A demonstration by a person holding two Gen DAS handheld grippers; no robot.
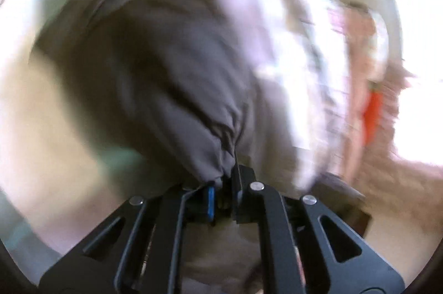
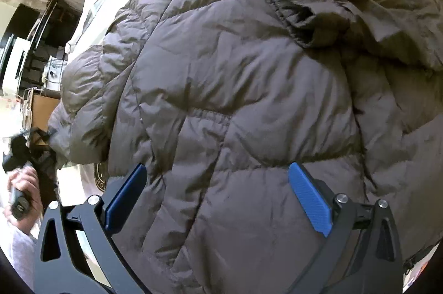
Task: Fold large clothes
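While the left gripper point(image 1: 224, 183) has its blue pads drawn nearly together, pinching a bunched fold of the grey-brown puffer jacket point(image 1: 166, 67), the cloth spreads away from the fingertips across the blurred left wrist view. Over on the right wrist view, the right gripper point(image 2: 218, 197) stands with its blue pads point(image 2: 310, 202) wide apart, clamping nothing. That same jacket fills the gap between them and lies heaped on a pale surface point(image 2: 83, 25).

Past the fabric on your left you see dark stacked shelving point(image 2: 41, 44) and a brown cardboard box point(image 2: 41, 105). Hard white daylight point(image 1: 415, 72) blows out the blurred opposite side.
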